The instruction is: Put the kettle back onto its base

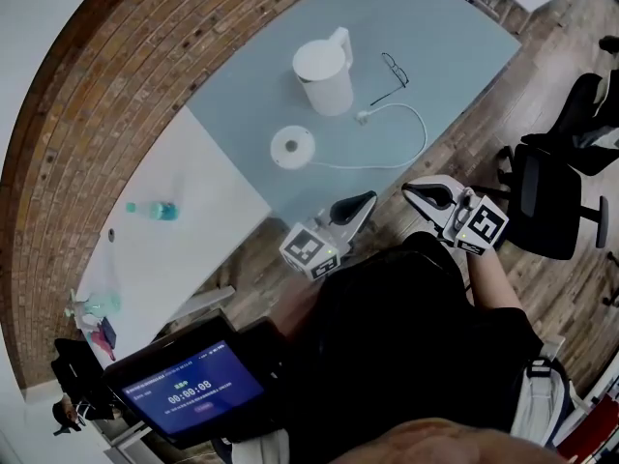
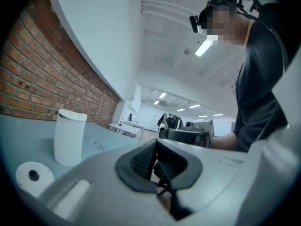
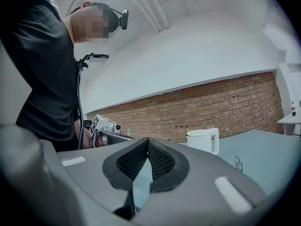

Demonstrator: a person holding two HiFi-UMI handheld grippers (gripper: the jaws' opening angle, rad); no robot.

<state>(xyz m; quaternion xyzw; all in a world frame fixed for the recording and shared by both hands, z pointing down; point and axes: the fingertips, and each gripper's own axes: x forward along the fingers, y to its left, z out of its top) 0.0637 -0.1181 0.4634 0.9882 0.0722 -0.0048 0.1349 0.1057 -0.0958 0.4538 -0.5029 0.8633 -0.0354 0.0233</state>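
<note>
A white kettle (image 1: 324,75) stands upright on the blue-grey table (image 1: 435,27), apart from its round white base (image 1: 292,148), which lies nearer me with a cord trailing to a plug (image 1: 364,116). My left gripper (image 1: 366,201) and right gripper (image 1: 413,192) hover side by side just off the table's near edge, both shut and empty. In the left gripper view the kettle (image 2: 69,136) and base (image 2: 32,177) sit left of the closed left gripper (image 2: 156,147). The right gripper view shows the kettle (image 3: 203,140) beyond the closed right gripper (image 3: 147,142).
Folded glasses (image 1: 395,71) lie right of the kettle. A green bottle (image 1: 153,210) lies on the adjoining white table (image 1: 193,259). Black office chairs (image 1: 551,196) stand at the right, a brick wall (image 1: 116,85) runs behind the tables, and a timer screen (image 1: 189,385) is near me.
</note>
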